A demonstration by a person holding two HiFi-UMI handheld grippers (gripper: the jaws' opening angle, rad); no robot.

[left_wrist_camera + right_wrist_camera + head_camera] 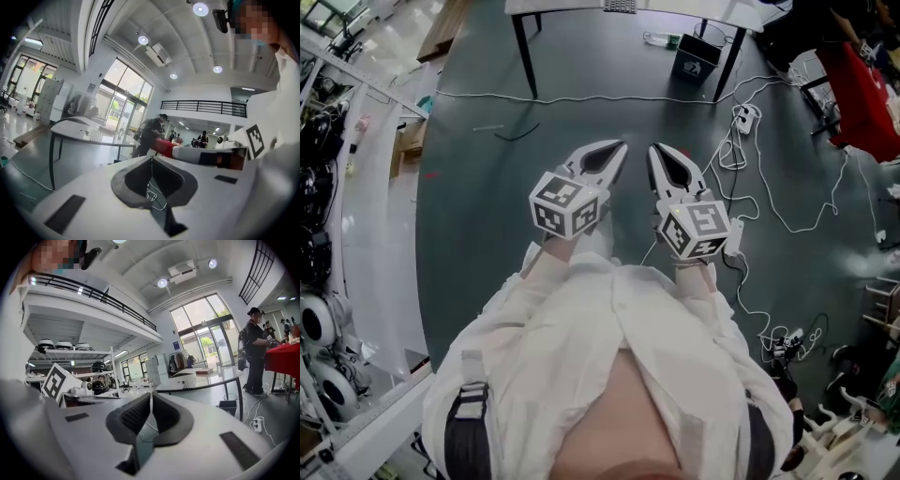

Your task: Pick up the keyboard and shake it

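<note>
**A:** Where do we have the grippers?

**B:** We hold both out in front of us, above the dark floor. The left gripper and the right gripper sit side by side, tips close but not touching. Both point toward the desk.

**A:** Do we have hold of anything?

**B:** No. In the left gripper view we see its jaws pressed together at the tips, and only floor and white cable show through the gap behind the pads. The right gripper view gives us the same: jaws closed tip to tip and empty.

**A:** And the keyboard?

**B:** We find the keyboard at the top edge of the head view. It lies on the desk, well apart from both grippers. In the right gripper view we see it flat on the desktop, with a flat box just behind it.

**A:** What else do we see?

**B:** A black bin stands under the desk, and a bottle lies near it. White cables trail over the floor to our right, past a power strip. In the right gripper view we see a person in dark clothes standing by a red table.
</note>
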